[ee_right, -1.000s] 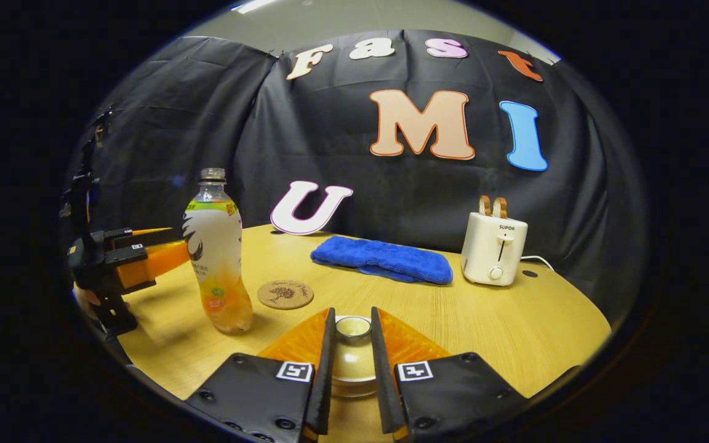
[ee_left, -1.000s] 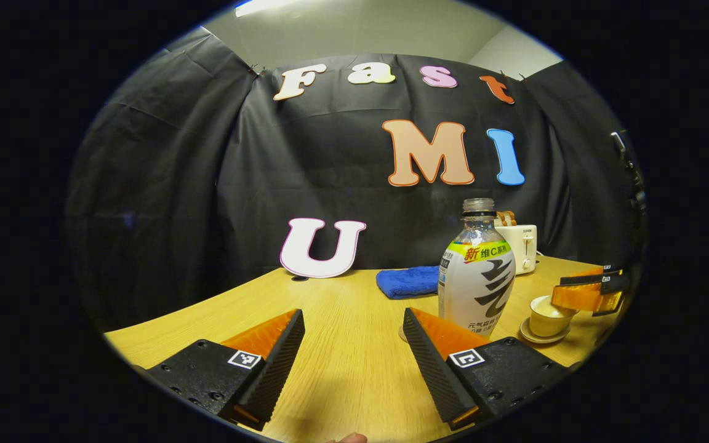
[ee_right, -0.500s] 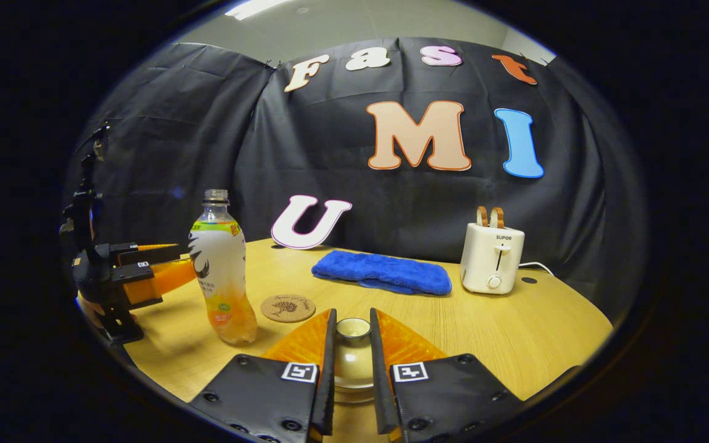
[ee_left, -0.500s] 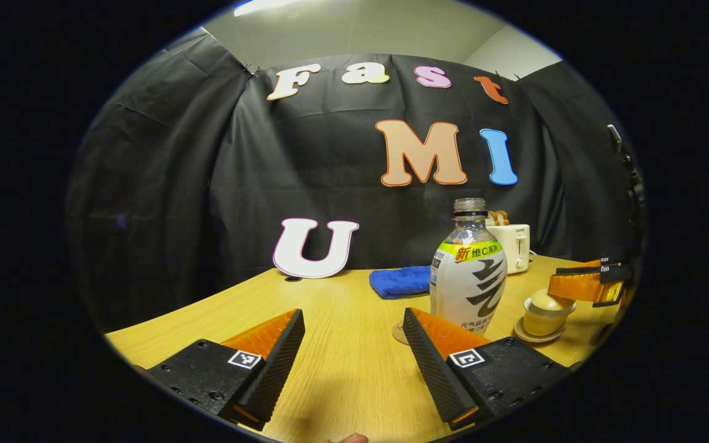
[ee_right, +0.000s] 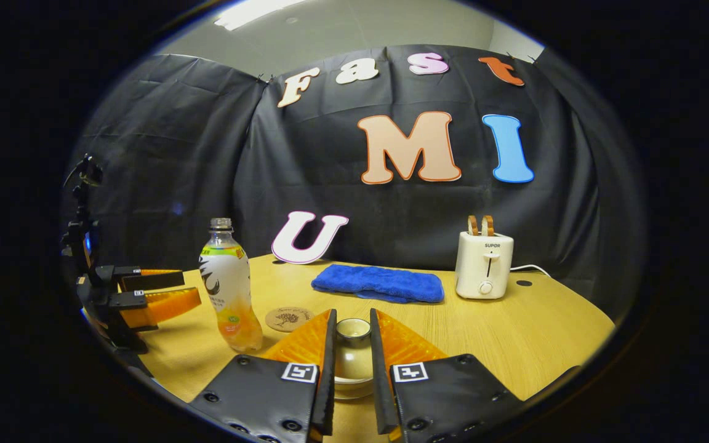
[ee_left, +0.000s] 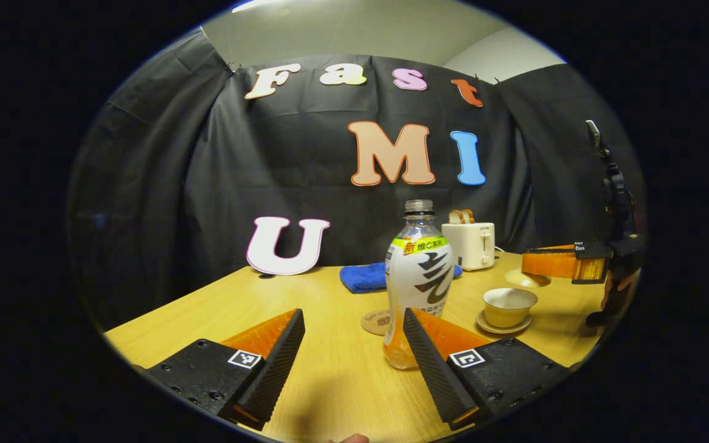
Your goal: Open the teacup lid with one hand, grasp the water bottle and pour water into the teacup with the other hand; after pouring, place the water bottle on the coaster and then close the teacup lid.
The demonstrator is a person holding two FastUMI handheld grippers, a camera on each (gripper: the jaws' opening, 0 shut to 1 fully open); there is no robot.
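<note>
The right gripper [ee_right: 352,363] is clamped on the teacup lid [ee_right: 353,357], lifted clear of the teacup [ee_left: 509,306]. The left gripper [ee_left: 352,357] gapes wide, its 2 fingers apart, just left of the water bottle [ee_left: 418,286]. The coaster [ee_left: 378,322] lies behind the bottle; the uncovered teacup sits right of it.

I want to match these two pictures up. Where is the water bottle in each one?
Left gripper view: the water bottle stands just right of centre, behind this hand-held gripper's right finger.
Right gripper view: the bottle stands at lower left, left of the coaster.
Shared landmark: the white toaster at the table's back.
</note>
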